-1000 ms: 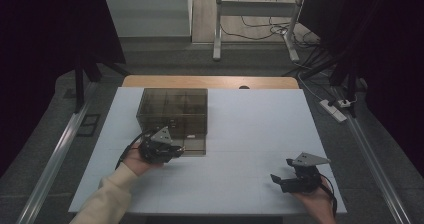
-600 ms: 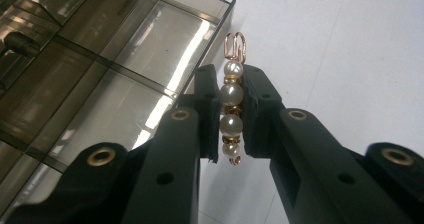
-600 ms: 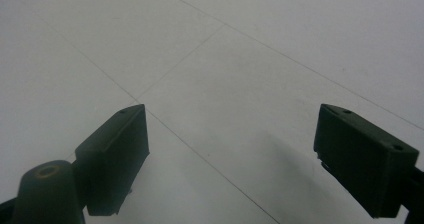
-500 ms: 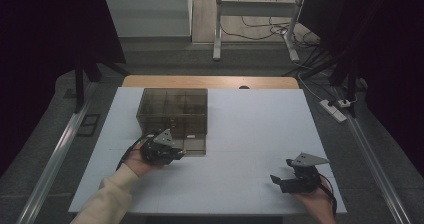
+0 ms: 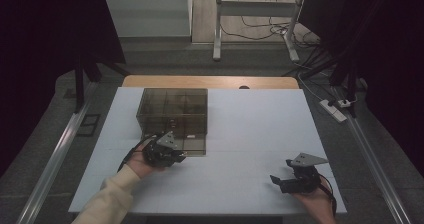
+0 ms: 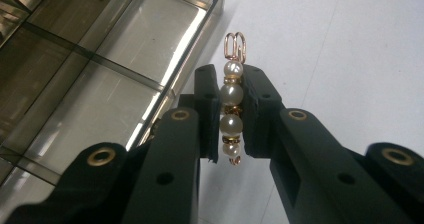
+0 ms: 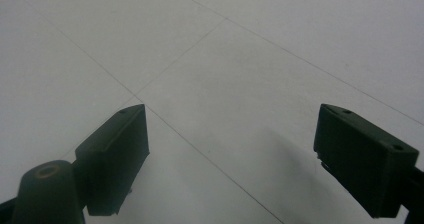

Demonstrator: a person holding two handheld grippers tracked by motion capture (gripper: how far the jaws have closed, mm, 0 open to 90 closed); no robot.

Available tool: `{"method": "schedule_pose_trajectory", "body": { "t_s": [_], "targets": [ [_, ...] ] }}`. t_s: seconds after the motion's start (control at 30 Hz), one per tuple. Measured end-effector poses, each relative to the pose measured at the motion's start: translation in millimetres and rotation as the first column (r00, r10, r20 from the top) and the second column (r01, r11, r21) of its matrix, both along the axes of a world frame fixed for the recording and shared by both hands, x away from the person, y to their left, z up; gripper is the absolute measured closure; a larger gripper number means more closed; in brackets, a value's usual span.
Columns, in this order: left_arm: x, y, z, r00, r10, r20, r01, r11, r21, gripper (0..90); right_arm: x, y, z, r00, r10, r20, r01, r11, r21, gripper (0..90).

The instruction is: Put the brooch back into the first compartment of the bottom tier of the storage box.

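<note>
Left gripper [image 6: 231,115] clamped on pearl bead pin [image 6: 231,100], near corner of smoky compartment box [image 5: 173,115], right gripper [image 7: 230,159] spread apart over white table [image 5: 260,119].

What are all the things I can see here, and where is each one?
Pearl bead piece: one, white pearls on gold wire, clamped in the left claw.
Divided box: one, smoky clear, far left part of the table.
Table: one, white, under everything.
Power strip: one, white, on the floor at right.
Left claw: one, black, shut on the bead piece beside the box's near corner.
Right claw: one, black, jaws wide apart above bare table, near right.
Sleeve: one, cream, bottom left.
</note>
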State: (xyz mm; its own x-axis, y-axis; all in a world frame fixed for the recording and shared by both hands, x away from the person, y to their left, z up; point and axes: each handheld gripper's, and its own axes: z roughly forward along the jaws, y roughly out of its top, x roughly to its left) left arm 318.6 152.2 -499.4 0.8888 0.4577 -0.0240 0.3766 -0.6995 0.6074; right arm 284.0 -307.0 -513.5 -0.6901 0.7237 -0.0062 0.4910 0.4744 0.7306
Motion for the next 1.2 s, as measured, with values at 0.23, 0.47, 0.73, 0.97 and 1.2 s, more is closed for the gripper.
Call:
{"method": "schedule_pose_trajectory", "body": {
  "t_s": [0.23, 0.47, 0.73, 0.97, 1.2],
  "targets": [
    [-0.4, -1.9, -1.6, 0.9999, -0.008, -0.007, 0.008, 0.9999, 0.007, 78.3, 0.2, 0.3, -0.3, 1.0000, 0.002, -0.004, -0.002, 1.0000, -0.007, 13.8],
    [-0.7, -1.9, -1.1, 1.0000, -0.001, 0.003, 0.001, 1.0000, 0.004, 78.3, 0.4, 0.8, -0.9, 1.0000, 0.000, -0.008, 0.000, 1.0000, -0.007, 13.9],
    [-0.4, -2.4, -1.5, 1.0000, -0.001, 0.006, 0.001, 1.0000, 0.005, 78.3, 0.6, 1.2, -1.4, 1.0000, 0.002, -0.009, -0.002, 1.0000, -0.009, 13.9],
    [0.2, -1.4, -0.6, 0.9999, 0.007, 0.010, -0.007, 1.0000, -0.005, 78.3, 1.0, 1.7, -1.9, 0.9999, 0.006, -0.010, -0.006, 0.9999, -0.013, 13.9],
    [-1.1, -2.9, -1.6, 1.0000, 0.000, 0.005, 0.000, 1.0000, 0.007, 78.3, 0.7, 2.1, -1.8, 0.9999, 0.005, -0.011, -0.006, 0.9999, -0.014, 13.9]
  ]
}}
